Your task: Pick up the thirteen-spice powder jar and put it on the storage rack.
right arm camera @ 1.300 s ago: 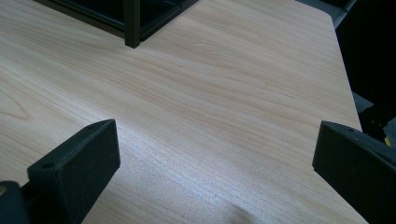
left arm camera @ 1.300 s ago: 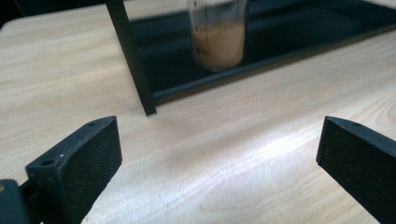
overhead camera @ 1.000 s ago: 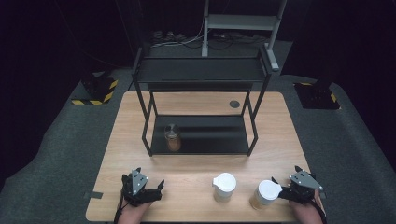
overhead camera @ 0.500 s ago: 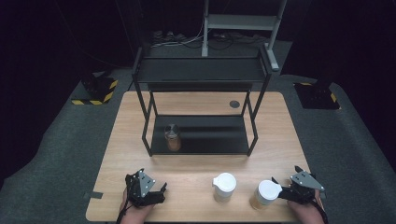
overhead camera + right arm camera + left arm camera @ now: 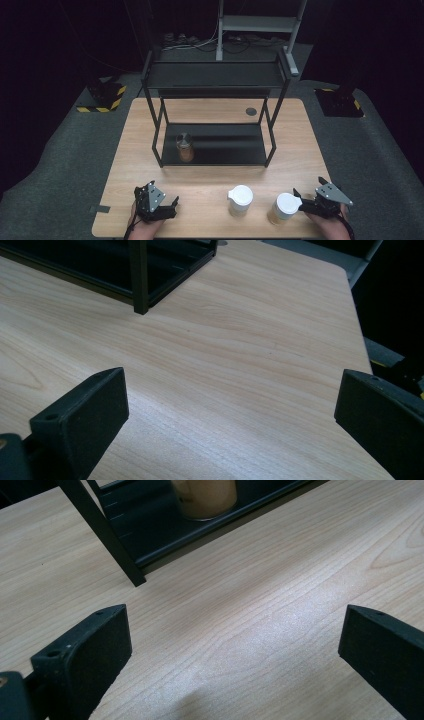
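Pale wood-grain table (image 5: 210, 187), matt black rack (image 5: 215, 75) — metal

A light wooden bench (image 5: 300, 135) stands on a grey carpeted floor (image 5: 65, 165), and the room around it is dark, almost black. On the bench stands a black metal shelf rack (image 5: 215, 75), and behind the rack a grey metal stand (image 5: 260, 22) rises with cables (image 5: 200, 42) lying at its foot. Left and right of the bench, black blocks with yellow-black stripes (image 5: 102, 97) rest on the floor.

No legible text or labels
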Demonstrator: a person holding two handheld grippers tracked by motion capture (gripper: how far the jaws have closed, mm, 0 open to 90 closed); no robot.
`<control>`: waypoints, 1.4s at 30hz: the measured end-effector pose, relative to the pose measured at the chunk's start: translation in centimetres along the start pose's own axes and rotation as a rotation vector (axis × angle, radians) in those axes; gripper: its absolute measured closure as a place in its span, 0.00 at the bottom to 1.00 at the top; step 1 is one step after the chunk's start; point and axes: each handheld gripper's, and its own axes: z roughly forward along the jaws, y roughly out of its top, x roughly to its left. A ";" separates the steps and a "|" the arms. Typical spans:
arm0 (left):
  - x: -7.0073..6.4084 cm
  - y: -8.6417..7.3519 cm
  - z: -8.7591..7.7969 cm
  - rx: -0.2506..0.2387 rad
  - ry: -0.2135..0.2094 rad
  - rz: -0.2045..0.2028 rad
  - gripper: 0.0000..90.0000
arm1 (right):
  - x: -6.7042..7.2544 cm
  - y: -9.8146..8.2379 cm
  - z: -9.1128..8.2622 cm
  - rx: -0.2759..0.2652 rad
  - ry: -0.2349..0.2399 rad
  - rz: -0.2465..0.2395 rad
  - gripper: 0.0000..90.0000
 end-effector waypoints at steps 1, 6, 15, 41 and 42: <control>0.1 0.0 0.0 0.000 -0.003 0.000 0.01 | -0.1 0.0 -0.2 -0.006 -0.001 0.003 0.00; 0.0 0.0 0.0 0.000 -0.004 0.005 0.01 | -0.1 0.5 -1.1 -0.037 -0.017 0.003 0.00; 0.0 0.1 0.1 0.004 -0.010 0.020 0.01 | 0.1 1.1 -2.4 -0.085 -0.029 -0.009 0.00; 0.3 0.2 0.1 0.009 -0.028 0.025 0.01 | 1.3 4.8 -5.2 -0.180 0.016 0.033 0.00; 0.3 0.2 0.1 0.009 -0.028 0.028 0.01 | 1.4 5.0 -5.3 -0.181 0.017 0.035 0.00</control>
